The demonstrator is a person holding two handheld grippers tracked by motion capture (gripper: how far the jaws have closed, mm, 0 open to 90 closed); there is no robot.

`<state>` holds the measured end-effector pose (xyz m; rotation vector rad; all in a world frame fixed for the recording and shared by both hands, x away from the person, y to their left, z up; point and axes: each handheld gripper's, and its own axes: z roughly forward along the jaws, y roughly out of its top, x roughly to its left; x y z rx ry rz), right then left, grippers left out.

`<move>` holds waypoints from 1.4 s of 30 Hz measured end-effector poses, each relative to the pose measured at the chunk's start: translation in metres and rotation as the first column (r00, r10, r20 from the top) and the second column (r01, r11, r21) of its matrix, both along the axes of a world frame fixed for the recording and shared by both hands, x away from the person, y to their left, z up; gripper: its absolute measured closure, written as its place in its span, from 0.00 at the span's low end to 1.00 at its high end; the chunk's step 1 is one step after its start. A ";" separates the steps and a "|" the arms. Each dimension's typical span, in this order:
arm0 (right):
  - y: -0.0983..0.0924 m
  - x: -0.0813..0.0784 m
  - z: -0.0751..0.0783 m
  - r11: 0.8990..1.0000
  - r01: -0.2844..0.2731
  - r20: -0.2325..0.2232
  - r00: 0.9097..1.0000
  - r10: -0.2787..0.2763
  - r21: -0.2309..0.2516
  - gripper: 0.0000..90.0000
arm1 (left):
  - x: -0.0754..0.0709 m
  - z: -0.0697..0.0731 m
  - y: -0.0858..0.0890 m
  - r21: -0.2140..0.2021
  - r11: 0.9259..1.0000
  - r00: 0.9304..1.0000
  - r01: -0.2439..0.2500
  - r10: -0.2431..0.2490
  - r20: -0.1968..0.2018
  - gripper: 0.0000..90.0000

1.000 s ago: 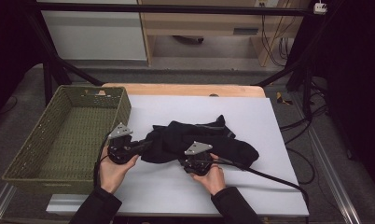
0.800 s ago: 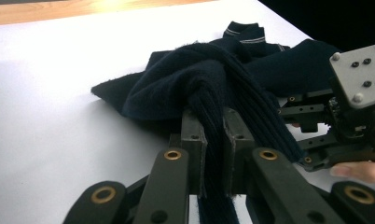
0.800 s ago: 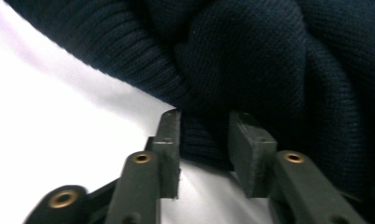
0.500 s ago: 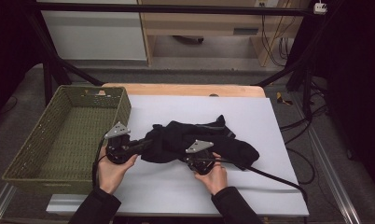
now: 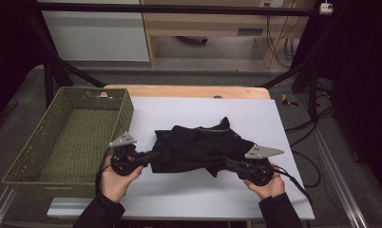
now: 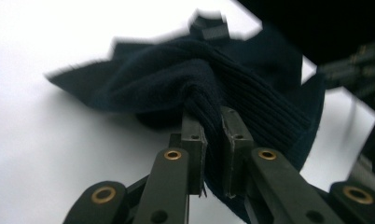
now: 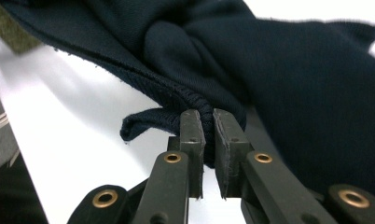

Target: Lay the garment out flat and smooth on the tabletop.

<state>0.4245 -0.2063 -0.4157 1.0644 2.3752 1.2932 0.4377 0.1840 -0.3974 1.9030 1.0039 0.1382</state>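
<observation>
Garment: the dark knit garment [image 5: 198, 149] lies near the middle of the white table [image 5: 284, 118], stretched between my two tools, right of the green basket [image 5: 70, 128].
Left gripper: my left gripper [image 6: 212, 133] is clamped nearly closed on a ribbed fold at the garment's left end; in the high view it sits just beside the basket's near right corner [image 5: 148, 156].
Right gripper: my right gripper [image 7: 209, 122] has just been closing, and its pads now pinch a rolled hem at the garment's right end [image 5: 232, 166].
Step in hand: I judge I am spreading the cloth sideways to flatten it, perhaps for folding or for the basket.
Doing it well: I'd keep both pinches firm, pull level and evenly, and lift slightly so the bunched middle does not drag.
Risk: the right pinch holds only a thin edge; a jerk could slip it.
Change: since a second ago my right hand has swung out to the right, drawing the bundle longer; the left has barely shifted.
</observation>
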 end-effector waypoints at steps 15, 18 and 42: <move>-0.003 -0.004 -0.019 1.000 0.016 0.022 1.000 -0.016 0.008 0.58 | -0.015 -0.030 -0.022 0.108 0.992 0.998 0.062 -0.064 0.012 0.50; -0.011 0.001 -0.013 0.998 0.061 0.092 0.994 -0.062 0.010 0.45 | -0.010 -0.024 -0.021 0.102 0.993 0.997 0.053 -0.058 0.053 0.32; -0.039 0.037 -0.044 0.986 0.139 0.012 0.990 -0.138 -0.090 0.66 | 0.080 -0.006 -0.075 0.198 0.980 0.994 0.028 -0.048 0.101 0.06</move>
